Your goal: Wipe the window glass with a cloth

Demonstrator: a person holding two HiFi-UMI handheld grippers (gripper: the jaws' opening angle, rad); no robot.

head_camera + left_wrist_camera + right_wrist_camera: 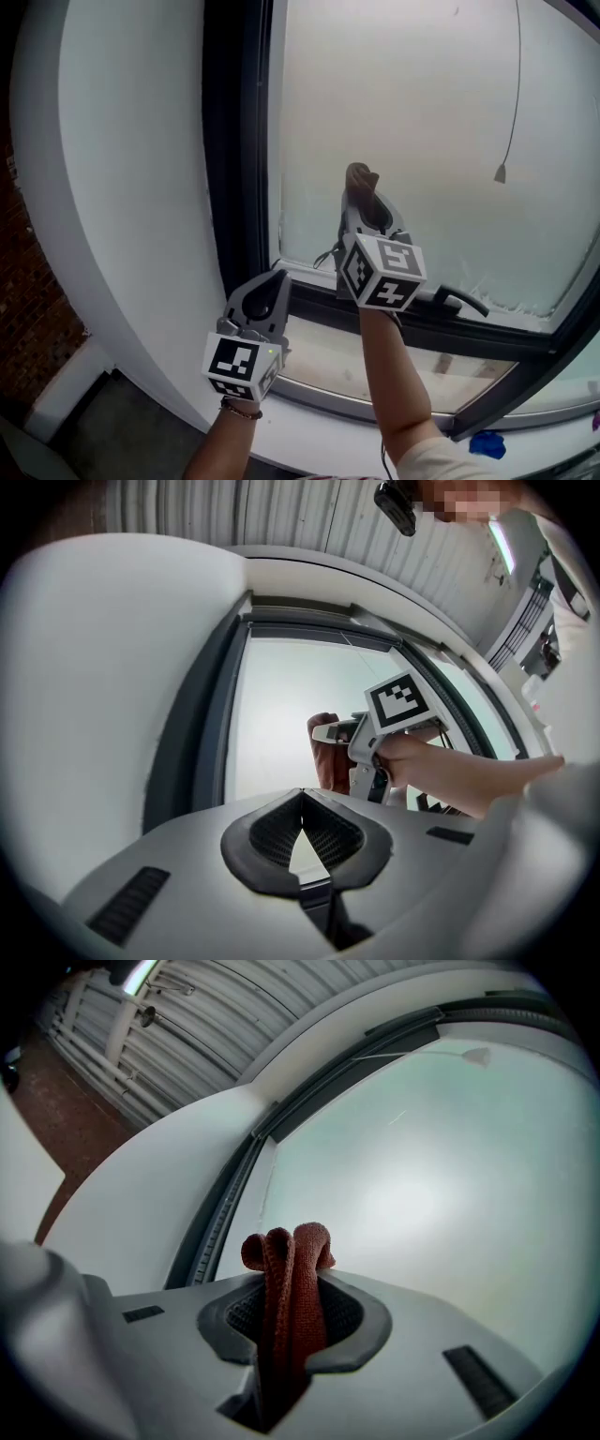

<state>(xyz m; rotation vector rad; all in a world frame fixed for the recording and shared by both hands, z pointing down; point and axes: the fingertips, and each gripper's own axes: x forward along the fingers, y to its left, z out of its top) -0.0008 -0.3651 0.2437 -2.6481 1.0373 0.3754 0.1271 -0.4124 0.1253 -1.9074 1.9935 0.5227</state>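
Observation:
The frosted window glass (pixel 412 122) fills the upper right of the head view, set in a dark frame (pixel 234 141). My right gripper (pixel 364 192) is raised close to the lower part of the pane, shut on a folded reddish-brown cloth (pixel 289 1283) that sticks out past its tips toward the glass (pixel 422 1176). The cloth (pixel 325 752) and right gripper (pixel 352 738) also show in the left gripper view. My left gripper (pixel 277 279) hangs lower, by the sill, its jaws closed tip to tip with nothing between them (pixel 301 793).
A white wall (pixel 131 187) curves down the left of the window. A black window handle (pixel 459 302) lies on the lower frame. A thin cord with a small weight (pixel 501 173) hangs in front of the glass at the right. A blue object (pixel 487 443) sits below the sill.

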